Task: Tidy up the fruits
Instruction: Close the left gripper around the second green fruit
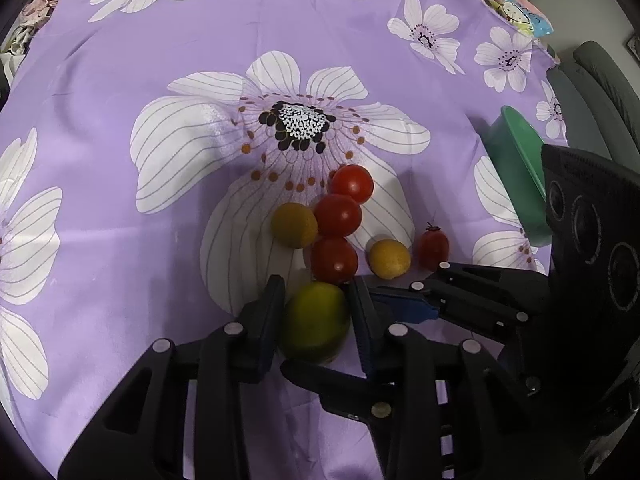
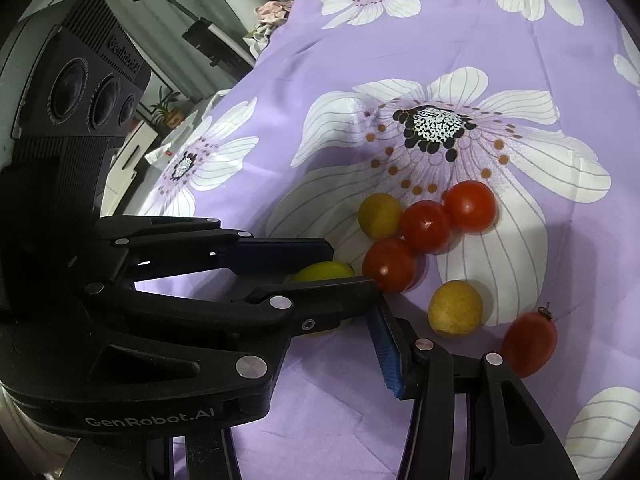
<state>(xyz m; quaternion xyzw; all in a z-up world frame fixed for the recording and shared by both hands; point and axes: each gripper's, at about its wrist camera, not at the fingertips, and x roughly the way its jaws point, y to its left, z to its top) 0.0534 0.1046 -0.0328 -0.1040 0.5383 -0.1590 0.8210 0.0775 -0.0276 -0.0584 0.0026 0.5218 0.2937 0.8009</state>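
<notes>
One green-yellow fruit [image 1: 314, 326] sits low in the middle of the left view, squeezed between the two fingers of the left hand-held gripper [image 1: 316, 320], while the right hand-held gripper [image 1: 430, 286] waits just beside it, apart, holding nothing.

Left tongs [image 1: 316, 300] angled steeply down, jaws clamped on yellow-green fruit [image 1: 314, 322]. Right tongs [image 1: 430, 276] just beside, also angled down, jaws partly apart; whether anything sits between them cannot tell.
</notes>
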